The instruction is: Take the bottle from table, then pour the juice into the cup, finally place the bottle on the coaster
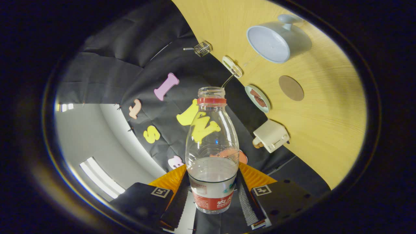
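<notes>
Black claw (213, 195), orange backing, seemingly ribbed pads

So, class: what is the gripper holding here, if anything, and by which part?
The gripper is shut on the bottle, its two fingers pressing either side of the labelled lower body, near the base. The open neck points away, beyond the fingers.
</notes>
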A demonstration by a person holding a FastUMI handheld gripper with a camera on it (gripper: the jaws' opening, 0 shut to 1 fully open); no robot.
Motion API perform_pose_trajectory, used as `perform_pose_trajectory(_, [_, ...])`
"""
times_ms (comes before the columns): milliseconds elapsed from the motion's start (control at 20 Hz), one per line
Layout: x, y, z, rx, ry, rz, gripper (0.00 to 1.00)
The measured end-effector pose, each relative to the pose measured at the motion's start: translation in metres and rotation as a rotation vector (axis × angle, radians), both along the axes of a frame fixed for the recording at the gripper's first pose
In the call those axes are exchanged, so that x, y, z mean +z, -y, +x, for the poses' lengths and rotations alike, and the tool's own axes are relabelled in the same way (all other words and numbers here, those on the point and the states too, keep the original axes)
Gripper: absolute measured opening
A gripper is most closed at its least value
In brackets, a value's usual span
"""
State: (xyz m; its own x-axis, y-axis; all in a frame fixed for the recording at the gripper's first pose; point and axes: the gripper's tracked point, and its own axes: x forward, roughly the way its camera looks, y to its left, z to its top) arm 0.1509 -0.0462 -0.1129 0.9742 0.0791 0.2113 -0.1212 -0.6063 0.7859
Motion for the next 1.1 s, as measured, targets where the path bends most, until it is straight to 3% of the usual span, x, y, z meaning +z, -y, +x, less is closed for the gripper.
perform_pose_trajectory(400, [0.015, 0.025, 0.0, -0.055, 0.064, 0.121, 0.77])
perform_pose_trajectory(1100, [0.008, 0.036, 0.004, -0.064, 0.059, 0.137, 0.77])
